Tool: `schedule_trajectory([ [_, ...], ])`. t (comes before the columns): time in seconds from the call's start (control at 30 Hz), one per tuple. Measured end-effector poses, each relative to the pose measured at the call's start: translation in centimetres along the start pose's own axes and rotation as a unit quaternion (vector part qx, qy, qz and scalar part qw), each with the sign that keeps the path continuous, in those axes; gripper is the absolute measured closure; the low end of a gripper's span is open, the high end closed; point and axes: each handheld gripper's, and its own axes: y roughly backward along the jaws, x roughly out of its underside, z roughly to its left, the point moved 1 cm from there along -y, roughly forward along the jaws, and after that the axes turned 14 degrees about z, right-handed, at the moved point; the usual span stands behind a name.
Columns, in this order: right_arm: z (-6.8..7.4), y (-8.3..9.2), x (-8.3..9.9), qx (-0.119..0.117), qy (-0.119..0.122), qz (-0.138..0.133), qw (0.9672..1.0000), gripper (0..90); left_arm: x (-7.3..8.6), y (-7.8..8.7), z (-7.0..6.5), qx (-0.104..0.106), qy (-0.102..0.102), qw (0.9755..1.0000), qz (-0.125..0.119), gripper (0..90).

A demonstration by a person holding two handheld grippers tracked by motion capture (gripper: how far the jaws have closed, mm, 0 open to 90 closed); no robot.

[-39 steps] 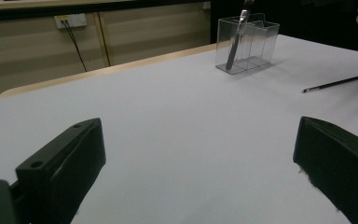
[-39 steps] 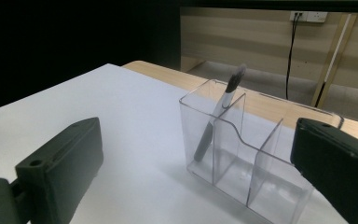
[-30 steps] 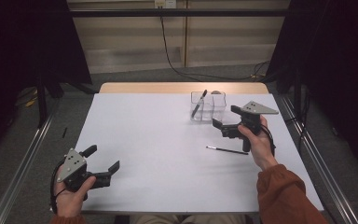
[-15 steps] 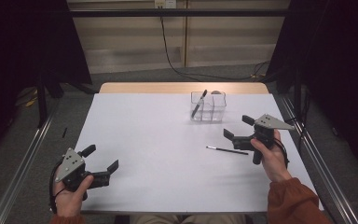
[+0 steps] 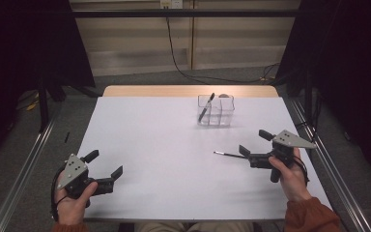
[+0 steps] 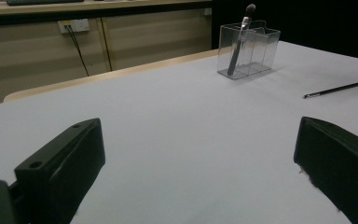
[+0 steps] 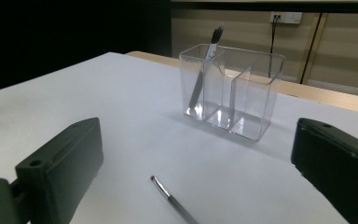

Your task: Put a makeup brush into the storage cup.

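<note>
A dim room with dark curtains at both sides and a pale panelled wall at 12 o'clock surrounds the desk, its top covered in white. At 1 o'clock stands a clear organizer, a brush leaning in its left compartment. The right tongs gape wide and empty at 4 o'clock, a thin pen lying just before them. The left tongs sit open, holding nothing, at 8 o'clock.

Clear plastic holder gleaming on matt white table
Black matt grippers; thin pencil showing a glossy shaft.
</note>
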Motion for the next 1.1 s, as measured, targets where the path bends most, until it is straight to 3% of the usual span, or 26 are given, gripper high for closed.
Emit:
schedule_trajectory([
  [0.5,0.0,3.1,3.1,0.001,-0.016,0.017,0.9997,0.0,0.1,0.4,-0.1,0.0,0.004,1.0,-0.004,1.9],
  [0.8,-0.2,5.1,4.5,0.017,-0.021,0.015,0.9995,0.0,0.1,0.6,-0.3,0.002,-0.001,1.0,-0.005,1.9],
  [1.1,-0.1,4.9,4.8,0.008,-0.018,0.018,0.9997,0.0,0.1,0.6,-0.2,0.002,-0.001,1.0,-0.006,1.9],
])
